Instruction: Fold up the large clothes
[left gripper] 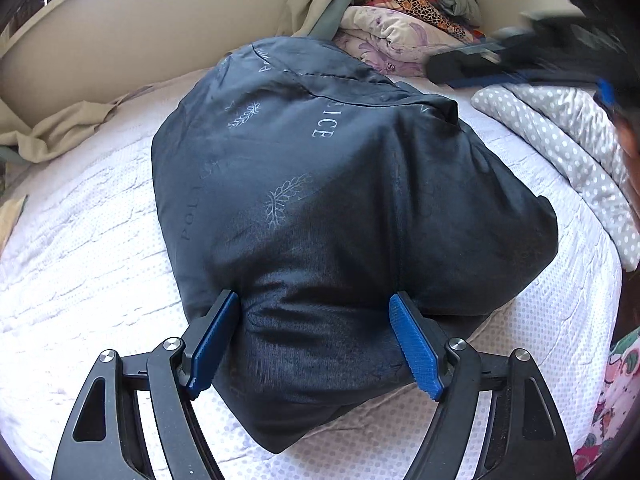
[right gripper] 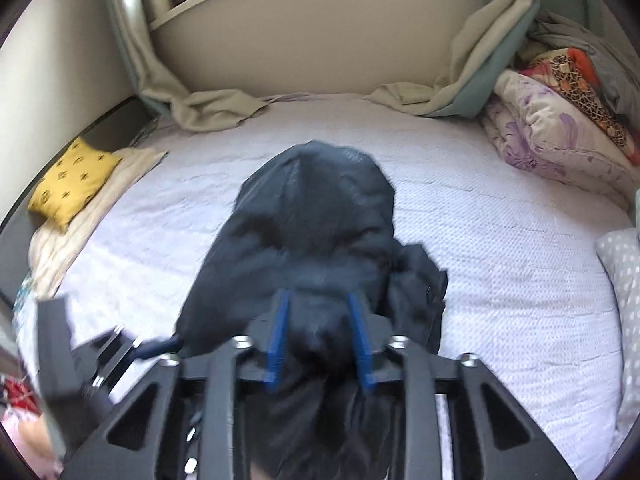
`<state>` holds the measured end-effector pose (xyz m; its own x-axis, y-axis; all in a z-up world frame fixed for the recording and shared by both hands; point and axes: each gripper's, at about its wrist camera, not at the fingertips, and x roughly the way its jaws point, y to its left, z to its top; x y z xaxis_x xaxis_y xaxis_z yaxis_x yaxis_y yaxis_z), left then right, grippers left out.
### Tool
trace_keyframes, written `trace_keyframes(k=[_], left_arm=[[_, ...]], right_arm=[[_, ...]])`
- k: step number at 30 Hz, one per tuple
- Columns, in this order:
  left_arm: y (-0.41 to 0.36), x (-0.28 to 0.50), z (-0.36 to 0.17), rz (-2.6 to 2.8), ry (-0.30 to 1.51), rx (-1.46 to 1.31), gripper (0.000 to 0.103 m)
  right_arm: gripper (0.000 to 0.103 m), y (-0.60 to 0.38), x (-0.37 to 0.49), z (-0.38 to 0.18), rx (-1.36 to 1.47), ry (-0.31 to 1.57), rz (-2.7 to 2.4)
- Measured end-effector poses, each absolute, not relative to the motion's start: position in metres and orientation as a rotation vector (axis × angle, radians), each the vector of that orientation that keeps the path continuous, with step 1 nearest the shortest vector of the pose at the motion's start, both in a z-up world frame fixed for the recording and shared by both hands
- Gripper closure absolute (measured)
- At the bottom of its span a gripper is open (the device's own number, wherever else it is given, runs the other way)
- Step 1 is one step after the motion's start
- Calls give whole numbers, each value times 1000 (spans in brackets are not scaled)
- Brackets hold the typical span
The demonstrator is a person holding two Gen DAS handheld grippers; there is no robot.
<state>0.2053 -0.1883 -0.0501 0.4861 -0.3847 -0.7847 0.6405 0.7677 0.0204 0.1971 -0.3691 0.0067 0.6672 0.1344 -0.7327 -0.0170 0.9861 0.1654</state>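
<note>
The bed, covered in a pale textured spread, is filling most of both views, and a bulky dark garment with a sheen and a faint printed pattern is lying on it, taking up the centre of the left wrist frame and the centre of the right wrist frame. Folded floral quilts are piling up at the upper right of the left wrist view, a dotted grey cloth is running down its right edge, and a yellow cushion is sitting at the left of the right wrist view. The left gripper is straddling the near end of the garment, its jaws standing wide with the blue pads pressing into the puffed fabric on both sides. The right gripper is blurring in its own view; its jaws are standing narrowly apart with dark cloth bunched between them, though whether they are actually pinching it cannot be told. The garment is looking soft, padded, light for its bulk and rather slippery, so it will likely spring back open; gripping at a seam or thick folded edge should be holding better than pinching loose lining.
</note>
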Motion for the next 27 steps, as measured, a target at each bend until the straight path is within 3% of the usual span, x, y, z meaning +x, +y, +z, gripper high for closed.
trace_keyframes(k=[9, 20, 27], left_arm=[[-187, 208, -49, -635, 872, 327, 22], [-182, 209, -54, -635, 905, 309, 14], [-172, 217, -57, -626, 936, 254, 11]], right_arm=[[83, -349, 186, -37, 84, 975, 87], [84, -349, 206, -102, 76, 1082, 45], [84, -364, 209, -103, 179, 1086, 48]])
